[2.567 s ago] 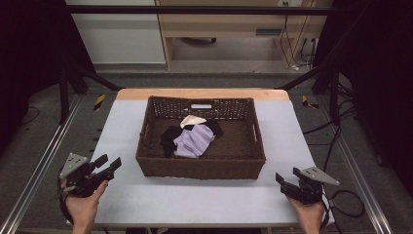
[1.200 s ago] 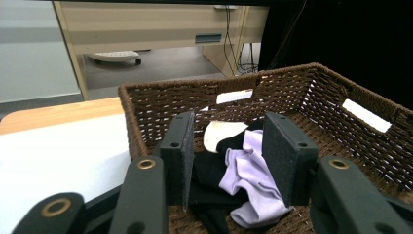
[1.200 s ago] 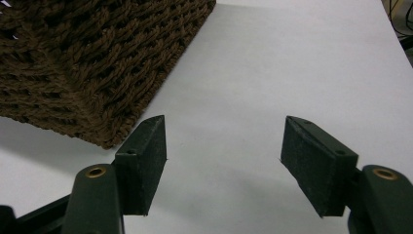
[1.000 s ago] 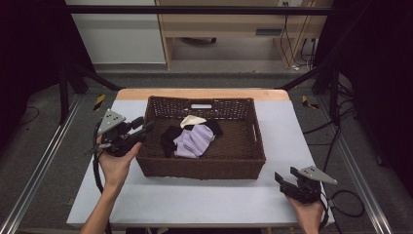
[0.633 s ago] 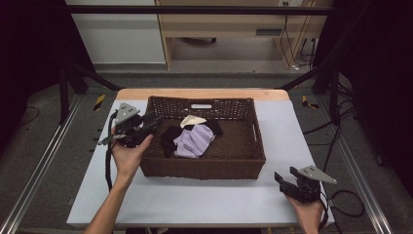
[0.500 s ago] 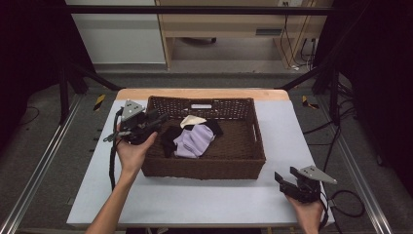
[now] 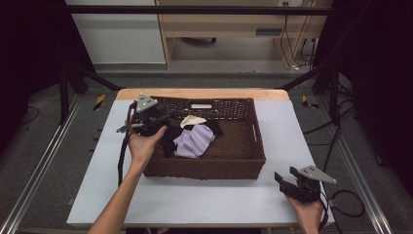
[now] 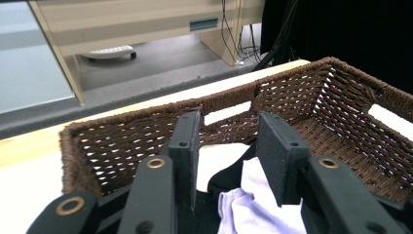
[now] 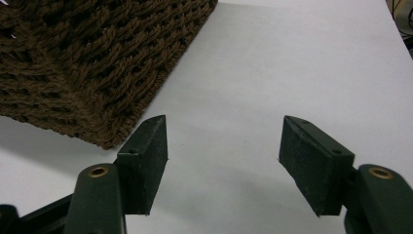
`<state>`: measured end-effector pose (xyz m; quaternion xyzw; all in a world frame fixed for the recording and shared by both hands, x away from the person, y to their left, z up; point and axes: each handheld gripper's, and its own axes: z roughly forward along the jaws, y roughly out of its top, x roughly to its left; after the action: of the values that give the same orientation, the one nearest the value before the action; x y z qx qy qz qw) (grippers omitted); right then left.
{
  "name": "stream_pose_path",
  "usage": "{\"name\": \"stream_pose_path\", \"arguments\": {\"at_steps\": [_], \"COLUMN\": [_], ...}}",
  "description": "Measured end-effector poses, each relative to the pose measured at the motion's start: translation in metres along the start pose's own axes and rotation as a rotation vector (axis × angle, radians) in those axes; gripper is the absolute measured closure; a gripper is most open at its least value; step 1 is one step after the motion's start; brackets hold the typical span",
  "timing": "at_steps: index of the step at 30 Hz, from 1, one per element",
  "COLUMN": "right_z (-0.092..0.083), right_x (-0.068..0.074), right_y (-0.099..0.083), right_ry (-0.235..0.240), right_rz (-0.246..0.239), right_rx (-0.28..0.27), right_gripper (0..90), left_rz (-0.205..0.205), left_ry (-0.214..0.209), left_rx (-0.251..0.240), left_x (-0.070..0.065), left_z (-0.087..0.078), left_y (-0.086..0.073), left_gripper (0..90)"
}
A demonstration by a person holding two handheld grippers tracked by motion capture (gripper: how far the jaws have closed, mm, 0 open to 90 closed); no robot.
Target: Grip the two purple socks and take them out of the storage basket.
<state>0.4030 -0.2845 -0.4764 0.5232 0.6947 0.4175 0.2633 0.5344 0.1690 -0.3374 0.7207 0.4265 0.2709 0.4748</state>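
While my left gripper (image 7: 163, 118) hangs half-spread over the basket's (image 7: 253, 141) 9 o'clock rim, I judge it reaching for the black cloth (image 7: 170, 136); next comes a drop and pinch.

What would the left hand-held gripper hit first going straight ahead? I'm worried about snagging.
Probably the lavender cloth in the basket, just beyond the left hand-held gripper; depth is unclear.
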Motion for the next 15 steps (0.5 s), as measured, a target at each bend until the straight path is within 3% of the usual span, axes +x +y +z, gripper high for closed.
{"name": "stream_pose_path", "arguments": {"at_steps": [7,15], "right_z": [0.0,0.0], "right_x": [0.0,0.0], "right_y": [0.0,0.0], "right_ry": [-0.001,0.0], "right_rz": [-0.001,-0.001], "right_rx": [0.001,0.001], "right_gripper": [34.8,34.9], "left_rz": [0.0,0.022], "left_ry": [0.011,-0.003], "left_rx": [0.018,0.074], "left_x": [0.0,-0.008], "left_z": [0.021,0.04], "left_y": [-0.003,-0.012], "left_gripper": [56.6,53.8]}}
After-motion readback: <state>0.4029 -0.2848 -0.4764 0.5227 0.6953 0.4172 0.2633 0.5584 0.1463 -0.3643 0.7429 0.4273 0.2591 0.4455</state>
